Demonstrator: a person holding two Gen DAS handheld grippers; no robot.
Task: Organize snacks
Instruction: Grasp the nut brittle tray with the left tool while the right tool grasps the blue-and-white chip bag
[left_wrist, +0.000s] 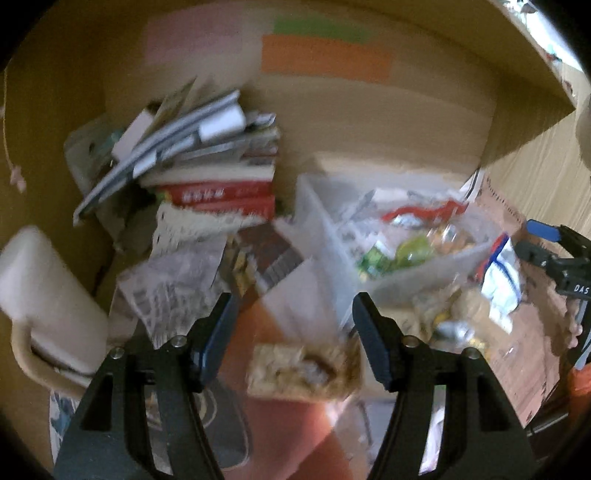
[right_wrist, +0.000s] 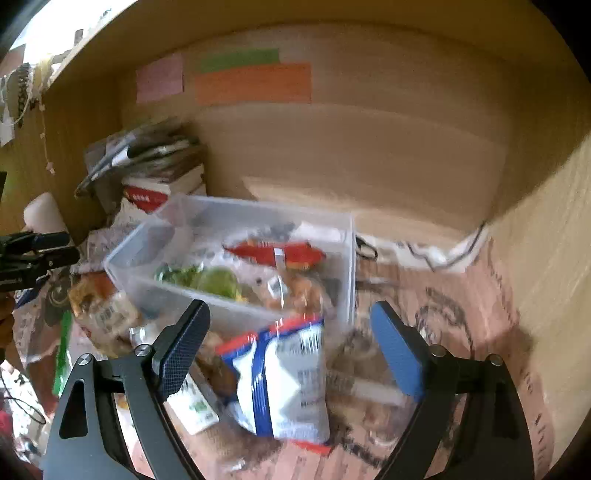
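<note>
Snacks fill a clear bin (right_wrist: 343, 236) on the desk, but blur smears them: only a red packet (right_wrist: 275, 254) and green wrappers (right_wrist: 218, 278) can be told apart, and their labels cannot be read. A white-and-blue bag (right_wrist: 286, 380) lies just before the bin, between the spread, empty fingers of the right gripper (right_wrist: 290, 339). The left gripper (left_wrist: 293, 325), also spread wide, hovers over a tan snack (left_wrist: 303, 369), touching nothing.
</note>
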